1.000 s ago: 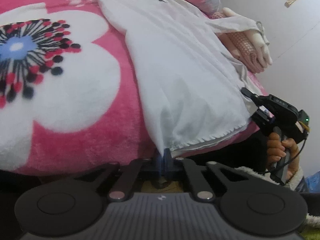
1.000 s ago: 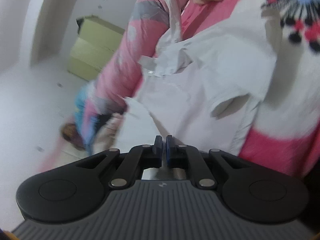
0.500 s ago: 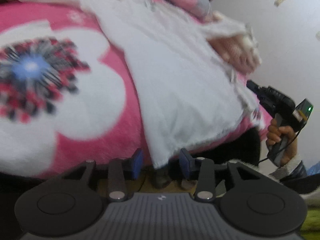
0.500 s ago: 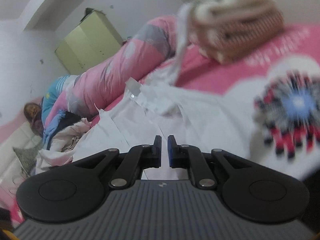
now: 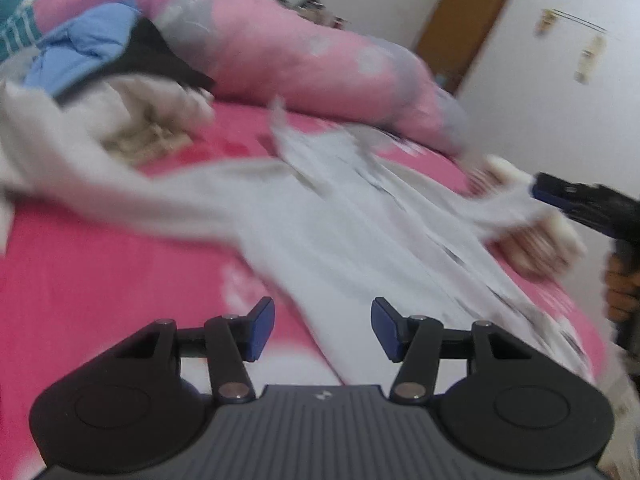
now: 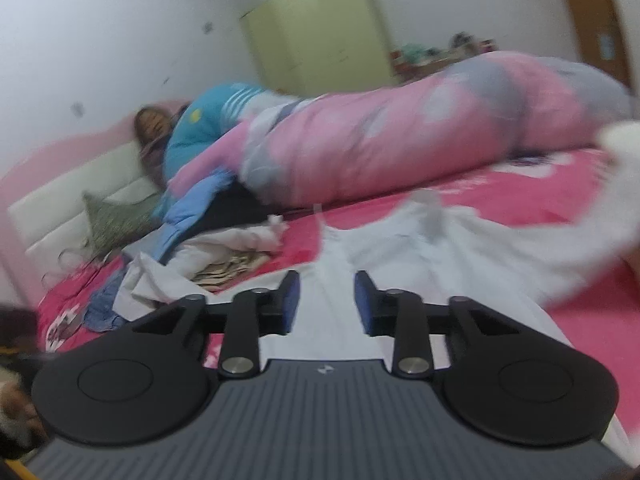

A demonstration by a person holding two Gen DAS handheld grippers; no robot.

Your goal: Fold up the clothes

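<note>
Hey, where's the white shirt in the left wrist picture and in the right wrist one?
Left wrist: the white shirt spreads across the middle, running down between the open gripper's fingers.
Right wrist: it fills the lower middle and right, beyond the fingers.
Shared landmark: the rolled pink quilt behind it.

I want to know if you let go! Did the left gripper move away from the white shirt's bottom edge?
Yes. The left gripper, jaws just opened and empty, has left the white shirt's hem and now hangs higher, over the shirt on the pink blanket.
</note>
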